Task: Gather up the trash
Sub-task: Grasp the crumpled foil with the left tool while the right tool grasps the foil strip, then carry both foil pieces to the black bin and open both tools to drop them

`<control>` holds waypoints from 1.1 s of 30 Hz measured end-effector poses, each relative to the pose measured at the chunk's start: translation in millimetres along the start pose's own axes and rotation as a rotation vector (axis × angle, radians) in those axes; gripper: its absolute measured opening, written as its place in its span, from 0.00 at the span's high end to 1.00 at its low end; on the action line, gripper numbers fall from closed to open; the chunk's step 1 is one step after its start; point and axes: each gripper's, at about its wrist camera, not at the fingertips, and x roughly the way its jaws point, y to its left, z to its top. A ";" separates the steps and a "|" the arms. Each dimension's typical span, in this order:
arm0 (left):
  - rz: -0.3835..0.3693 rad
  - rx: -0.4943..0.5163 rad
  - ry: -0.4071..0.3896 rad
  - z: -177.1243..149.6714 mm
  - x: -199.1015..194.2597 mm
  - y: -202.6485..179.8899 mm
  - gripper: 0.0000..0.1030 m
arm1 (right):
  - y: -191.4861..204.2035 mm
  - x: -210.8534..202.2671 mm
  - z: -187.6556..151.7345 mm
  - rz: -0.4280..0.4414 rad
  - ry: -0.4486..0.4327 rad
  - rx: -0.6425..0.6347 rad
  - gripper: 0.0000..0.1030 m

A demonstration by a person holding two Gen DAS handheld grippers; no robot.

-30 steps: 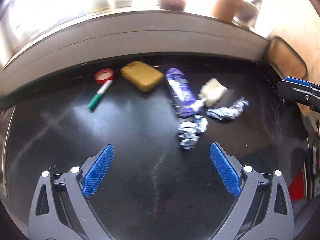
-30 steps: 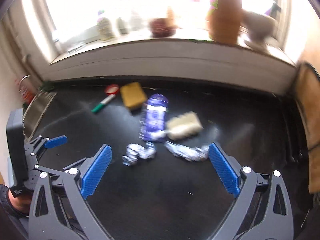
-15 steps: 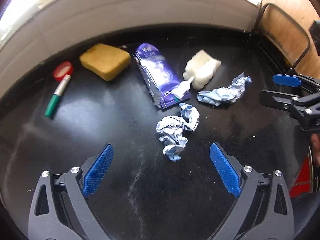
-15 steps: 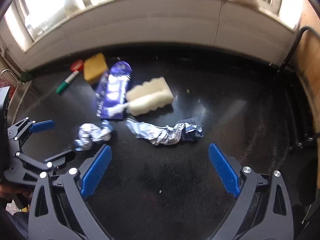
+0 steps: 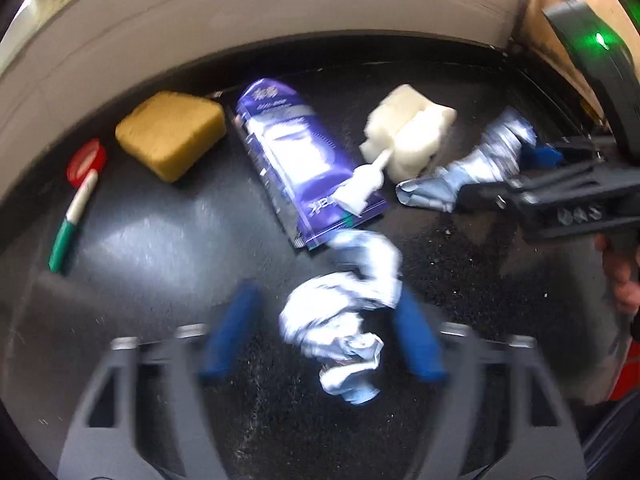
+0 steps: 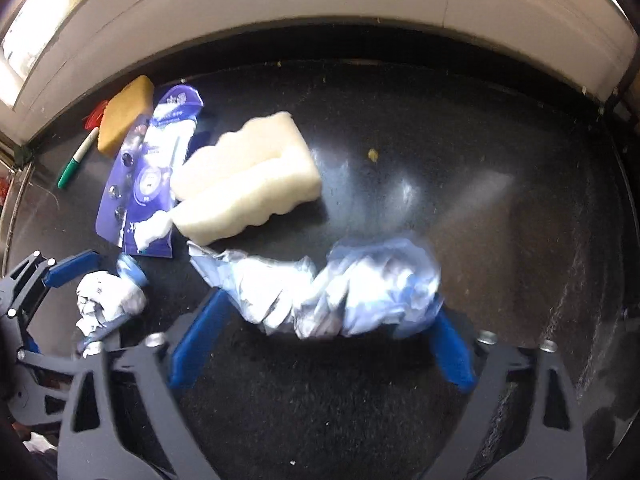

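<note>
Both tools point steeply down at the black speckled tabletop point(image 6: 460, 152), and each has just been narrowing its jaws around a wad of foil. Nearest in the left wrist view, the left tool point(image 5: 324, 336) straddles a crumpled silver foil ball point(image 5: 340, 320); the blue pads point(image 5: 416, 340) are blurred, the right one looks to touch the foil while the left one stands clear, so the jaws are partly drawn in but not yet pinching it. In the right wrist view, the right tool point(image 6: 320, 336) brackets a longer crumpled silver foil strip point(image 6: 332, 288) lying crosswise; its right pad sits against the bunched end, though whether the left pad presses the foil I cannot tell through the blur.

Just beyond the foil ball lies a flat purple and white wrapper point(image 5: 296, 156), with a small white tube point(image 5: 362, 184) resting across its near corner. Beside the wrapper on the right is a white ridged foam sponge point(image 6: 248, 176), close behind the foil strip. Left of the wrapper sits a yellow rectangular sponge point(image 5: 172, 136). Further left are a green and white marker pen point(image 5: 72, 220) and, at its tip, a round red lid point(image 5: 86, 156). A pale wall ledge point(image 6: 320, 4) borders the tabletop at the back. A person's fingers point(image 5: 620, 276) show at the right edge of the left wrist view.
</note>
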 end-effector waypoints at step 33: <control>0.057 -0.265 0.013 -14.6 -66.6 60.7 0.64 | -13.7 1.8 40.1 0.004 -0.004 0.131 0.85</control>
